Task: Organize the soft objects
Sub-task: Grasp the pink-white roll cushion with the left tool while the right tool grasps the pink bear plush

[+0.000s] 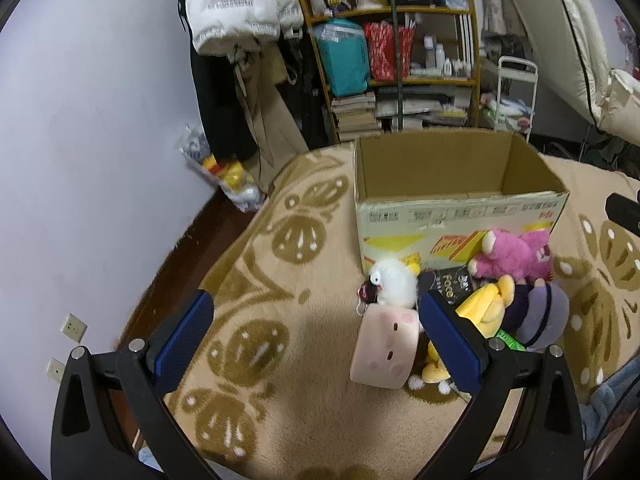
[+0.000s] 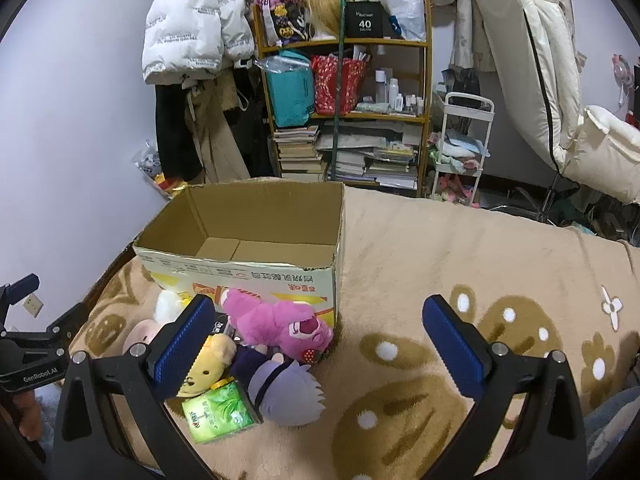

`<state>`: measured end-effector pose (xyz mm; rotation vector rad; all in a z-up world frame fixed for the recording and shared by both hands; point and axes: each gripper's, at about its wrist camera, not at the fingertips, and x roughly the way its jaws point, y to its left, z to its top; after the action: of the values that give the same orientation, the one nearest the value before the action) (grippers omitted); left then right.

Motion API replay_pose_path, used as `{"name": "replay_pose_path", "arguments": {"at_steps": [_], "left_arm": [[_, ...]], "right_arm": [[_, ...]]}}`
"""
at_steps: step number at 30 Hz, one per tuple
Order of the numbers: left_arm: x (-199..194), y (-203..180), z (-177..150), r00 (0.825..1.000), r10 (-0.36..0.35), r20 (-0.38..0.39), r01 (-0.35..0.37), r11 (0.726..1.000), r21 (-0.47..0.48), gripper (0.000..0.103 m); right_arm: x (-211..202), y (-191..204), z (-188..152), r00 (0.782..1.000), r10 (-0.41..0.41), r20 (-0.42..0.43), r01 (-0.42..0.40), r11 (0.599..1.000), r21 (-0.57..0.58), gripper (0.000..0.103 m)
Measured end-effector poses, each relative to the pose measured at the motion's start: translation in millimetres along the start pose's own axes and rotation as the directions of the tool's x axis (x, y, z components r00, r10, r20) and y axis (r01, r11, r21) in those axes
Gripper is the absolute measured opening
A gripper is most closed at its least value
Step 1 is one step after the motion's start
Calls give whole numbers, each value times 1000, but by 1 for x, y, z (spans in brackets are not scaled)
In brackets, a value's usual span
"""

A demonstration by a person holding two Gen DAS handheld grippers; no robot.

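Both tools spread wide and holding nothing: left gripper [image 1: 316, 328] above bare blanket just left of the toy pile, right gripper [image 2: 320, 340] above the pile's right edge. Soft toys heaped on the beige leaf-patterned fleece blanket [image 1: 280, 280], right against the front wall of the open brown cardboard box [image 1: 452, 184], which looks empty inside as far as the right view shows.

Likely step: first pick. Best to start with the outermost toys. For the left tool, the pale pink square plush cushion with a small face [image 1: 386, 350], lying nearest its right finger; for the right tool, the round grey-purple plush doll head [image 2: 286, 394] or the pink plush bear [image 2: 280, 326] behind it.

- Close across the narrow side of a body, deep enough to compress stuffing (a shallow pinch on fur probably slips).
- Lift clear of the box rim before release.
- Leave aside the green printed carton [image 2: 218, 410], seemingly not soft.
- Keep away from the white fluffy plush with a googly eye [image 1: 394, 282] until its neighbours are gone.
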<state>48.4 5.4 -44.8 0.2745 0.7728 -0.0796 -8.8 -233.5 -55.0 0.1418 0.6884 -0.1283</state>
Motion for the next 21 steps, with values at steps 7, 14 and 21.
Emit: {"name": "replay_pose_path", "arguments": {"at_steps": [7, 14, 21], "left_arm": [[33, -7, 2, 996, -20, -89, 21, 1000, 6, 101], [68, -21, -2, 981, -51, -186, 54, 998, 12, 101], [94, -31, -12, 960, -83, -267, 90, 996, 17, 101]], "right_arm": [[27, 9, 12, 998, -34, -48, 31, 998, -57, 103], [60, 4, 14, 990, -32, -136, 26, 999, -44, 103], [89, -6, 9, 974, -15, -226, 16, 1000, 4, 103]]}}
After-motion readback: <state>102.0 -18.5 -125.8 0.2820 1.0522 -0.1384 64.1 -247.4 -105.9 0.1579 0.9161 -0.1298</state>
